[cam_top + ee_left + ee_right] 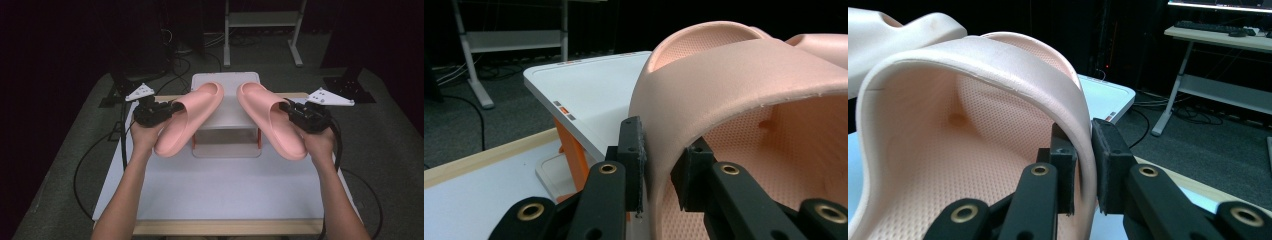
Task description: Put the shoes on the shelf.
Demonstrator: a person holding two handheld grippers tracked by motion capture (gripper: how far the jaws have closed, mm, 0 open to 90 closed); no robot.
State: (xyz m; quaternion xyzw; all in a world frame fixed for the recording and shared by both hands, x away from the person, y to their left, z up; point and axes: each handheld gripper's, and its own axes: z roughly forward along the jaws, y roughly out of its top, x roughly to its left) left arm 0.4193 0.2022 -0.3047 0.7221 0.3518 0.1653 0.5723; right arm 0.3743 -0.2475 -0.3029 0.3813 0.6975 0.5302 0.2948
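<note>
Two pink slide sandals hang above the table, toes pointing away and angled toward each other. My left gripper (175,107) is shut on the strap edge of the left sandal (187,120); in the left gripper view its pads (636,150) pinch the strap of that sandal (734,70). My right gripper (286,106) is shut on the strap edge of the right sandal (270,120); the right gripper view shows its pads (1108,150) squeezing the thin strap wall of that sandal (973,65). Both sandals hover over a small white rack (226,80).
The white rack with orange legs (589,95) stands at the far middle of the white table top (225,185). Cables trail on the dark floor at the left (85,165). A metal stand (262,20) is behind the table.
</note>
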